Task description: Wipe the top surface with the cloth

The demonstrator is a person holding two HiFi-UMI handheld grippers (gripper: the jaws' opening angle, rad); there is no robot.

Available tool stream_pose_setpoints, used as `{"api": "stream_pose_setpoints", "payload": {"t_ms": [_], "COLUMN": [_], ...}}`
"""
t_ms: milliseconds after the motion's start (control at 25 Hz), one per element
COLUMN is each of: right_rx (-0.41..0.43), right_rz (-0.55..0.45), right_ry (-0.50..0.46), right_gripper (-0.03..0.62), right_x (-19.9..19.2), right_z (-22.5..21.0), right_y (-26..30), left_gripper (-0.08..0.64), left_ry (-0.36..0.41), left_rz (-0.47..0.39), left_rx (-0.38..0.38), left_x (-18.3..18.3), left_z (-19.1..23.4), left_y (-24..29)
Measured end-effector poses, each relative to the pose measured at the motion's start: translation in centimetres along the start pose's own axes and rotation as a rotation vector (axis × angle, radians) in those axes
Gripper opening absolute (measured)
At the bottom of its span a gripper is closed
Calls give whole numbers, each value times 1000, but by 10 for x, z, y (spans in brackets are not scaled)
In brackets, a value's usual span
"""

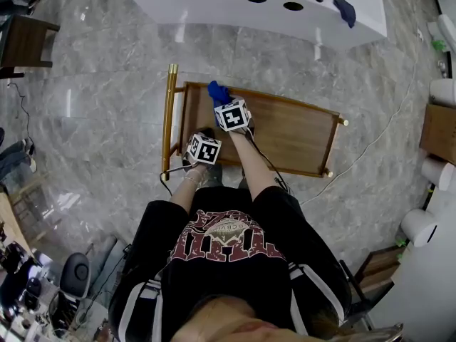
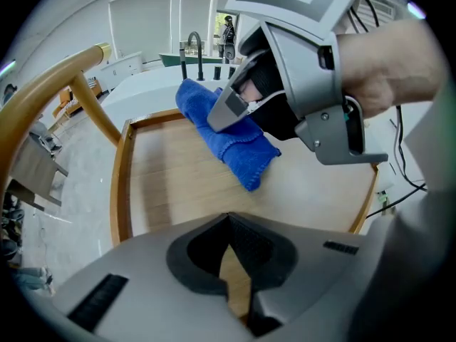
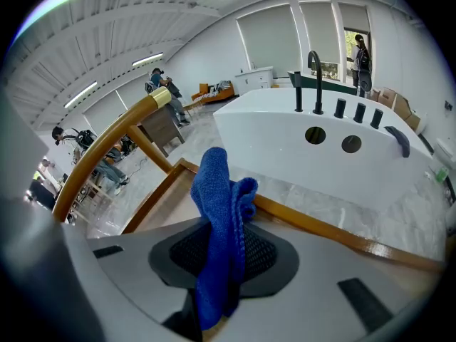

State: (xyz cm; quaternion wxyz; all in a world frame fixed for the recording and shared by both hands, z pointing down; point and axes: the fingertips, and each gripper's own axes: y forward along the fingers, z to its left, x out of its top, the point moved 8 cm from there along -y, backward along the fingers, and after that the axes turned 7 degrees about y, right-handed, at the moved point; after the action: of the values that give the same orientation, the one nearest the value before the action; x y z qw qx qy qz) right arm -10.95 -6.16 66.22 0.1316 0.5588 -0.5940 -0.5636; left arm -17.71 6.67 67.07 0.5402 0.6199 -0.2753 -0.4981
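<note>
I have the right claw (image 3: 219, 251) clamped on the blue cloth (image 3: 217, 205). The fabric is pinched between the two dark pads, and a folded bunch stands out past the tips. On the head view this claw sits over the bench (image 1: 299, 134), near the far rail and close to the end with the gold handle (image 1: 169, 112). The left gripper view shows the cloth trailing from the right claw down toward the bench's wooden top. I can't tell whether its loose end touches the wood.

The left claw (image 2: 228, 223) is closed. Its pads meet at the tips with nothing caught between them, and only a sliver of bench wood shows in the gap behind. It hangs over the near edge of the bench at the handle end, just beside the right claw and nearer the person.

The rest of the bench top, away from the handle, is bare wood inside its raised rim. Beyond the far rail of the bench stands a white tub (image 1: 285, 13) with black fittings.
</note>
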Motion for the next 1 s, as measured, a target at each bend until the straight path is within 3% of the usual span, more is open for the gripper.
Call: {"api": "stream_pose_setpoints", "payload": {"t_ms": [200,640,1000], "right_rx": [-10,-5,-7], "right_rz": [9,4,-7], "right_ry": [-4,-6,12], "right_gripper": [101,103,101], "right_x": [-3,-10,-14], "right_z": [-9,-22,-27], "right_y": [-7,-15,-22], "left_gripper": [49,49,49], "left_ry": [43,-2,19], "left_rz": [15,34,51], "left_rx": [14,3,6], "left_x": [2,3,2], "left_z": [-3,-2,-3], "left_y": [0,-1,-2]}}
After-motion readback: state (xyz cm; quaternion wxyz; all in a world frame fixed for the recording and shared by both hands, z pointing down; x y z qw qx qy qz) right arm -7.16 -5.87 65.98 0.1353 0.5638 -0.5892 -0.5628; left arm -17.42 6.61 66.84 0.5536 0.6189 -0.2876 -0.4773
